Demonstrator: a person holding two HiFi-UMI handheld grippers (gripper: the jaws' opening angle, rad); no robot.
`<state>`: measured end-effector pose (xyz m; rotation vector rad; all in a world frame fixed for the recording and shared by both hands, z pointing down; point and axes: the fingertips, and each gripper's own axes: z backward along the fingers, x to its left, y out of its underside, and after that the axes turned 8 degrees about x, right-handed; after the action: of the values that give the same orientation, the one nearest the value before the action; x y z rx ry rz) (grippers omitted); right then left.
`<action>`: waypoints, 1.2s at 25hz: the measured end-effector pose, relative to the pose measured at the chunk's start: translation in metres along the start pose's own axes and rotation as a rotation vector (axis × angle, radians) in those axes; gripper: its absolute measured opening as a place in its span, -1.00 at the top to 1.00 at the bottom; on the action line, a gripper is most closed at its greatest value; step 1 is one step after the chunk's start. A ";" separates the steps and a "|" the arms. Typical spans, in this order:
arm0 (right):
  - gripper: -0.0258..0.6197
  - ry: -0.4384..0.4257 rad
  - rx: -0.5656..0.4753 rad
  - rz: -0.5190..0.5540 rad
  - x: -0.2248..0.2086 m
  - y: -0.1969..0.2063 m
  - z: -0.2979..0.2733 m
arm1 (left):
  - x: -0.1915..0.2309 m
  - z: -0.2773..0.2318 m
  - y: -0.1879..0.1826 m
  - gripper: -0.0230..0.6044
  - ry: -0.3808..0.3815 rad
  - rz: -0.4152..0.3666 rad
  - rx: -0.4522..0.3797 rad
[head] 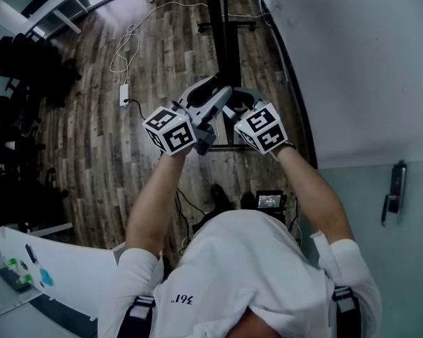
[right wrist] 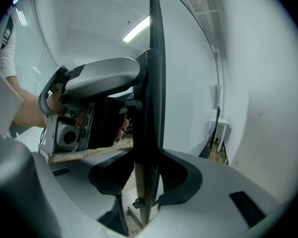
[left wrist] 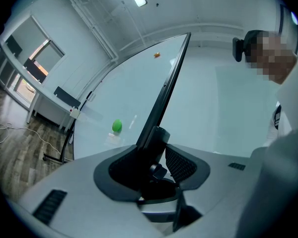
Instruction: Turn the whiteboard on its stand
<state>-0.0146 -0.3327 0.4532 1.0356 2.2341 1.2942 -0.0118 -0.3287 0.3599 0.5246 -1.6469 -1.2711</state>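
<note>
Whiteboard [head: 222, 41] shows edge-on from above as a thin dark strip. Its long axis runs straight away from the person, over the black stand's foot [head: 225, 25] on the wood-plank floor [head: 92, 139]. The near end of the board sits between the two hands.

The board's face is smooth, glossy and white, bordered by a narrow black frame. The left gripper view looks along this face, which carries a round green magnet [left wrist: 116, 126] and, further off, a small orange spot [left wrist: 157, 55]. In that view the frame rises from the tongs and leans to the right. In the right gripper view it stands straight up as a slim black blade.

Left tongs [head: 208, 94] are closed on the frame where a small dark knob sits in the notch. Right tongs [head: 240, 101] are clamped on the same frame from the opposite side, their rounded grey shells pressed against it. A white cable with a small adapter [head: 124, 94] lies on the floor to the left.
</note>
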 end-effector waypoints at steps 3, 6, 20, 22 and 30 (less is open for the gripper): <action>0.39 -0.005 -0.002 0.002 0.003 0.002 0.005 | -0.006 0.001 0.002 0.36 -0.005 -0.001 0.002; 0.39 -0.007 -0.005 0.004 0.007 0.008 0.011 | -0.012 0.002 0.008 0.36 -0.008 0.003 -0.001; 0.39 -0.018 -0.002 0.016 0.033 0.020 0.037 | -0.045 0.018 0.020 0.36 -0.010 0.012 -0.006; 0.39 -0.017 -0.001 0.015 0.036 0.024 0.041 | -0.050 0.019 0.024 0.36 -0.010 0.013 -0.006; 0.39 -0.017 -0.005 0.014 0.051 0.034 0.056 | -0.068 0.028 0.035 0.36 -0.009 0.011 -0.008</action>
<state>-0.0001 -0.2516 0.4558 1.0583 2.2137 1.2910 0.0017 -0.2481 0.3624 0.5053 -1.6496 -1.2726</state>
